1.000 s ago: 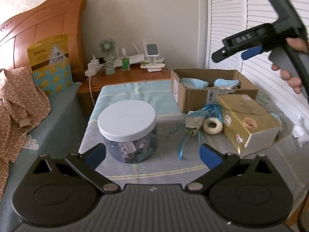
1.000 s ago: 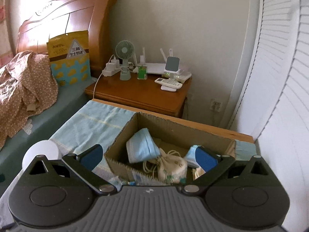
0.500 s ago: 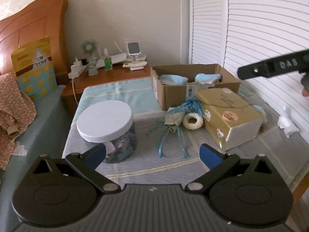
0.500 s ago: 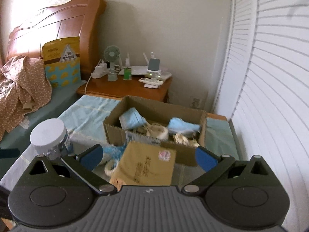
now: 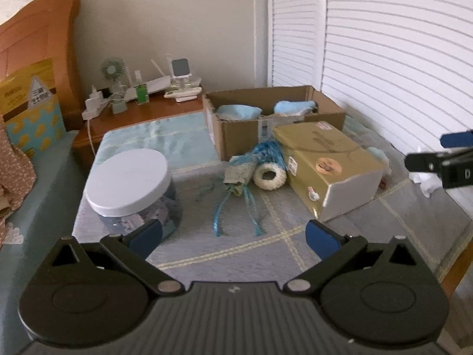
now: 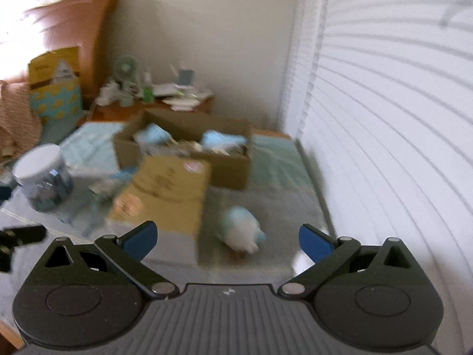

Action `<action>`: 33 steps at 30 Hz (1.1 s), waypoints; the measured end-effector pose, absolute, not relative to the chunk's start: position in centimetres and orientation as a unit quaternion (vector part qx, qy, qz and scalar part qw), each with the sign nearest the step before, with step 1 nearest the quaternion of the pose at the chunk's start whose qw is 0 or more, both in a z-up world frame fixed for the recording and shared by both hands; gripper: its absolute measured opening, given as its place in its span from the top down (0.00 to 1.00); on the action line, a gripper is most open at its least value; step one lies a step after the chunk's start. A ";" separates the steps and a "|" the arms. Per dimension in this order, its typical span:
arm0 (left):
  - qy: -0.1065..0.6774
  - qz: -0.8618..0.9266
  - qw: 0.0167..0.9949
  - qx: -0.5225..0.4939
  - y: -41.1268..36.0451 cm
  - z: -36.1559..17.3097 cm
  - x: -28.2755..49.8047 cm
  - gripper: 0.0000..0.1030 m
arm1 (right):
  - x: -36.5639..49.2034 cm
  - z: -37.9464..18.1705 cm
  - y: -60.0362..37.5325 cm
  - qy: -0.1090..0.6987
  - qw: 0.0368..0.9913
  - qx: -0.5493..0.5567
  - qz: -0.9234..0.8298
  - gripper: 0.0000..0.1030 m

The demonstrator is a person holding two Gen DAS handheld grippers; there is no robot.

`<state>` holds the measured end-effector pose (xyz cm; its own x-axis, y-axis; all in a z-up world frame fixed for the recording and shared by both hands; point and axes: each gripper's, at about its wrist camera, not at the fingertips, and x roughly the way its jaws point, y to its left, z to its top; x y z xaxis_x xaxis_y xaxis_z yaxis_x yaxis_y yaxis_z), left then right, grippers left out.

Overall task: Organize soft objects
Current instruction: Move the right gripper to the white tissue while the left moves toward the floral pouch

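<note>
Both my sets of fingers are spread wide and hold nothing. Nearest to my right gripper, just ahead and between its tips, lies a pale blue and white soft bundle on the grey cloth of the desk; the view is blurred, so I cannot tell just what it is. It sits beside the near corner of the yellow box, in the strip between that box and the white shutters. I judge this the reach stage: nothing gripped, the bundle next in line for the cardboard box, which already holds light blue soft things.

The next move, as I see it, is to lower the right fingers around the bundle, close gently since it should squash, then lift high enough to pass over the yellow box and the carton's near wall.

My left gripper hangs over the near part of the desk. Ahead of it to the left stands a jar with a white lid, and in the middle a white ring and blue ribbon touching the yellow box.

Room is tight on the right: the shutters run close along the desk edge. The middle of the desk is more open, and the carton stands at the far end, before the nightstand
</note>
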<state>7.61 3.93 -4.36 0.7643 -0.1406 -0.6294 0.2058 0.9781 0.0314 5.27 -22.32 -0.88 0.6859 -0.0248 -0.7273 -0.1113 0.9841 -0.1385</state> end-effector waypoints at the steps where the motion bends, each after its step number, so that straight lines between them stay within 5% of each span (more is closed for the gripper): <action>1: 0.333 -0.096 0.937 0.051 3.8 -4.5 7.7 0.01 | 5.0 -1.3 -22.8 0.400 0.912 -0.091 0.011 0.00; 33: 0.401 -0.134 0.905 0.048 3.1 -8.2 10.9 0.01 | 8.1 -9.3 -27.3 0.477 0.877 -0.038 -0.040 0.00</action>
<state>10.93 3.12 -8.23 0.6429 -0.2040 -0.7383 0.2814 0.9594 -0.0201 8.06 -27.25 -9.28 0.5417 -0.1062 -0.8338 0.0345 0.9940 -0.1043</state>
